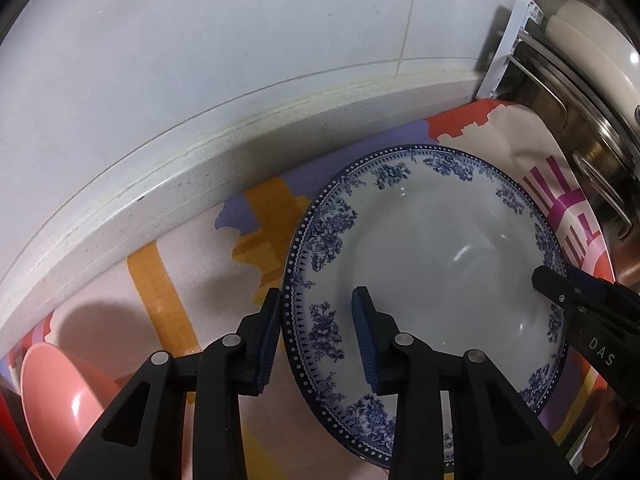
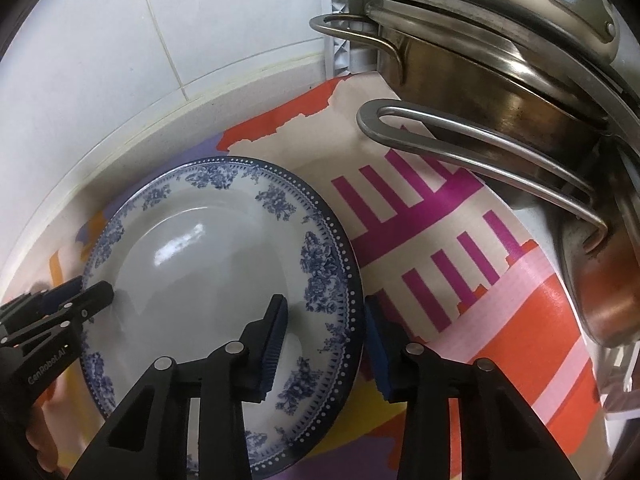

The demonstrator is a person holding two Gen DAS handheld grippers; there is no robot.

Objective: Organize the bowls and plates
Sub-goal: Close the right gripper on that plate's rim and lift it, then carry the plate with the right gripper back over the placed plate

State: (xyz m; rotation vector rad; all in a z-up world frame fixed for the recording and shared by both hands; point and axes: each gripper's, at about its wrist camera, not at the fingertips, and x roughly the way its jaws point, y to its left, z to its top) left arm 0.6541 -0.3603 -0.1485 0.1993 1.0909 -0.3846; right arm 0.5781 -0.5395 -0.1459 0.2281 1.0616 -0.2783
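Observation:
A white plate (image 1: 440,240) with a blue floral rim lies on a colourful patterned mat (image 1: 224,272). My left gripper (image 1: 317,292) straddles its left rim: the outer blue pad sits against the rim's edge and the inner pad hovers over the plate's well, so the jaws stand open. In the right wrist view the same plate (image 2: 200,260) has my right gripper (image 2: 326,300) straddling its right rim in the same way, also open. Each gripper shows in the other's view, the left gripper (image 2: 86,292) and the right gripper (image 1: 560,280), across the plate.
A pink bowl (image 1: 52,392) sits on its side at the lower left. Stacked steel pots and pans (image 2: 480,80) with long handles crowd the right side, close to the plate. A white tiled wall (image 1: 200,60) and its ledge run behind the mat (image 2: 440,240).

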